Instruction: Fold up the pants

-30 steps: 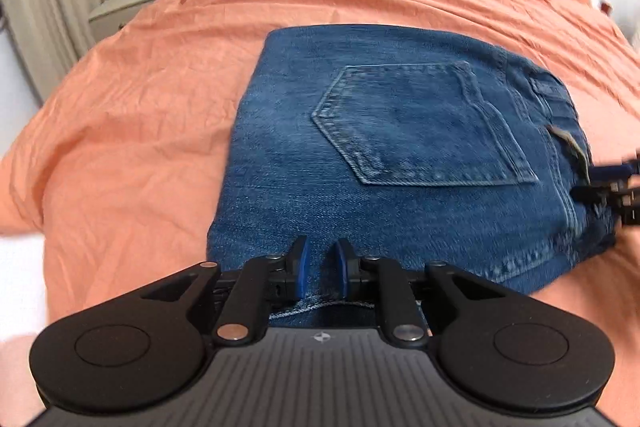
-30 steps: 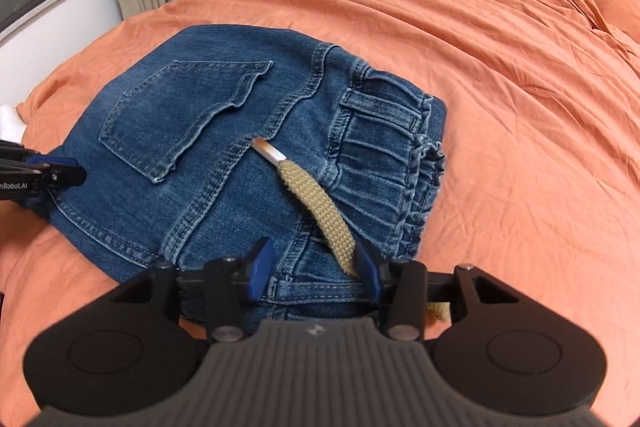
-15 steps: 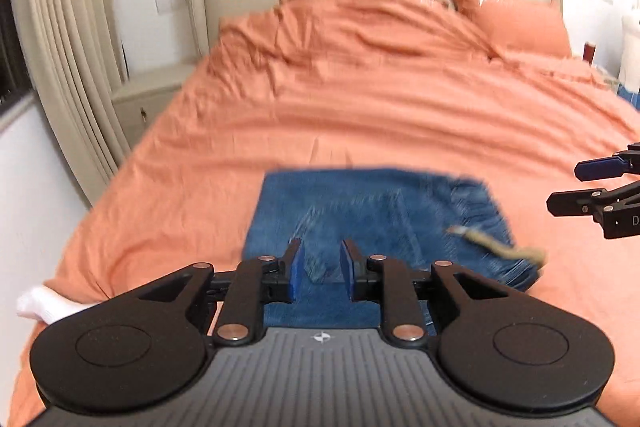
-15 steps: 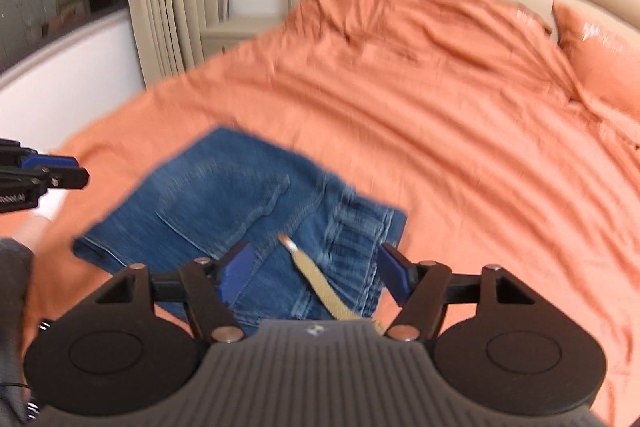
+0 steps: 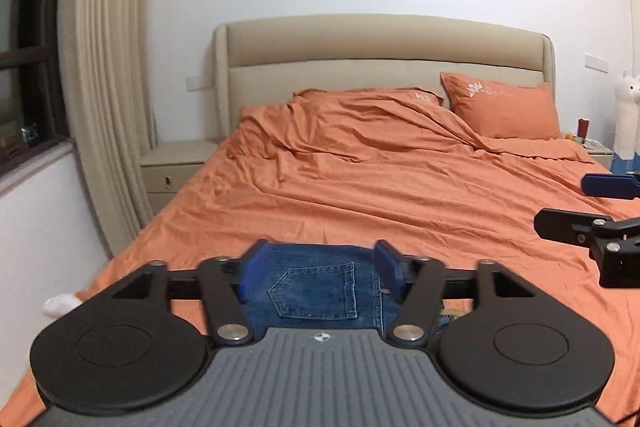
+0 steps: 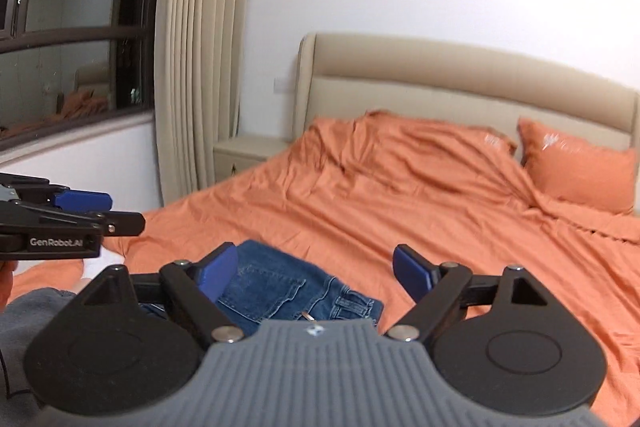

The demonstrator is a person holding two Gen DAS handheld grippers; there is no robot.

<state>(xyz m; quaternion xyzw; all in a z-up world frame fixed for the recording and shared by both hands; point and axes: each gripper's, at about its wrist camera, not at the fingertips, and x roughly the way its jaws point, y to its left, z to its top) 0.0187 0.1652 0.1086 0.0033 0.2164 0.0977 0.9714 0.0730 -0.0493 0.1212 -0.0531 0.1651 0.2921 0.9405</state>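
On the near edge of the orange bed (image 5: 400,195) lie the folded jeans (image 5: 316,287), back pocket up. Above them the left gripper (image 5: 318,273) hangs with its jaws apart, empty. To its right the right gripper (image 6: 310,273) is spread wide too, holding nothing.

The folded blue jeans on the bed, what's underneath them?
The folded blue denim jeans lie directly on the wrinkled orange bedsheet, back pocket facing up. The folded layers beneath that top face are covered, and the left gripper hides their near edge.
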